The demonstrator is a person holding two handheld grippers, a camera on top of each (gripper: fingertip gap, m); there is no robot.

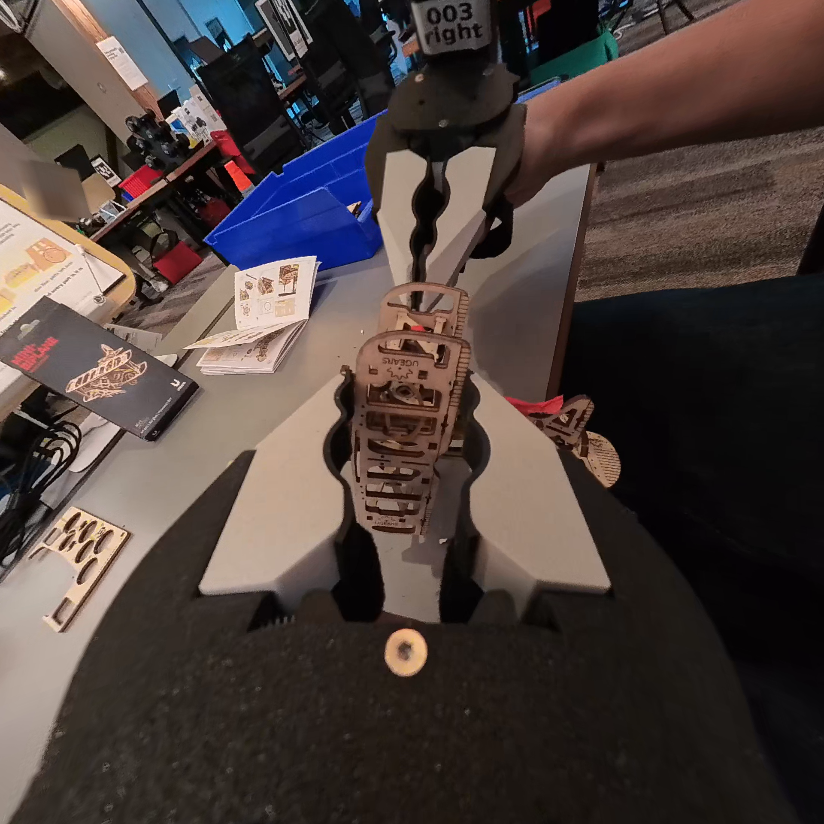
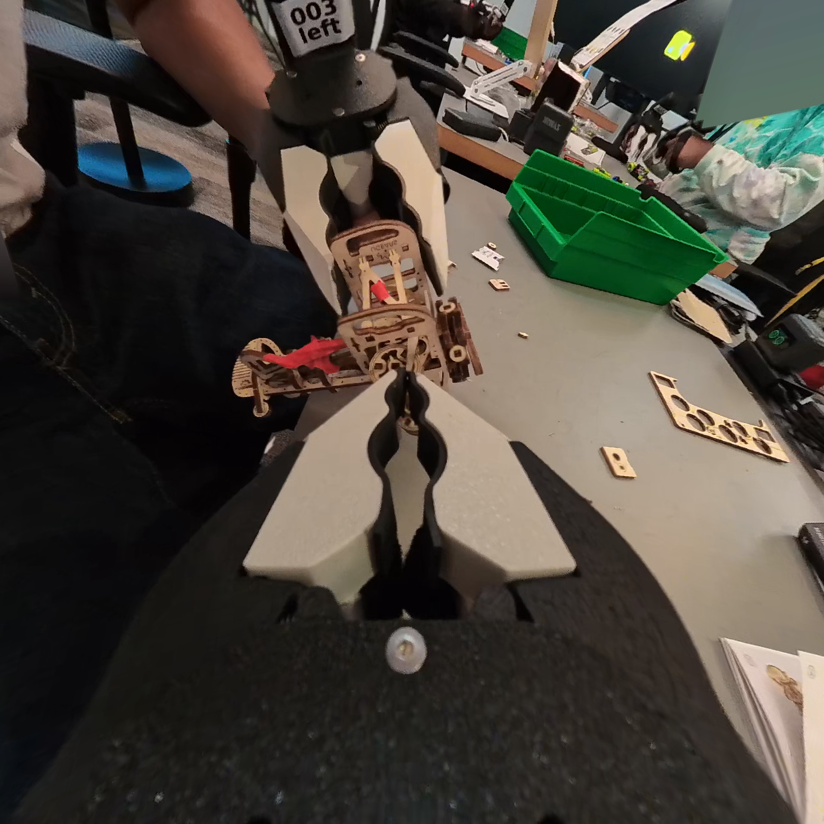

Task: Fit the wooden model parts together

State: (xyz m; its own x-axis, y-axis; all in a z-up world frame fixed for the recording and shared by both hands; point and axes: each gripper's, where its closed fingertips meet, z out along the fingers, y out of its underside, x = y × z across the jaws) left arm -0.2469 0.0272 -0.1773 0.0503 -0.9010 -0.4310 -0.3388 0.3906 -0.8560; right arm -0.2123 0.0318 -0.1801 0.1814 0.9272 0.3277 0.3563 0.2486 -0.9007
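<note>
A wooden biplane model (image 1: 401, 428) is held in the air between both grippers, over the edge of the grey table (image 1: 214, 446). My left gripper (image 1: 408, 383) is shut on the model's near wing, with one finger on each long edge. My right gripper (image 1: 417, 285) comes in from the far side, shut on the rim of the far wing. In the right wrist view my right gripper (image 2: 403, 374) pinches the model (image 2: 392, 339) near its wheel. The left gripper (image 2: 385, 290) clasps the upright wing behind. The tail with a red piece (image 2: 307, 354) sticks out to the left.
A blue bin (image 1: 303, 214), an open instruction booklet (image 1: 263, 316), a black package card (image 1: 98, 370) and a punched wooden sheet (image 1: 76, 562) lie on the table. A green bin (image 2: 615, 232) and a small wooden piece (image 2: 617, 461) show too. A person's lap is beside the table edge. The gap from one gripper's tips to the other's is roughly 5 centimeters. The small wooden piece (image 2: 617, 461) is about 25 centimeters from both grippers' fingertips.
</note>
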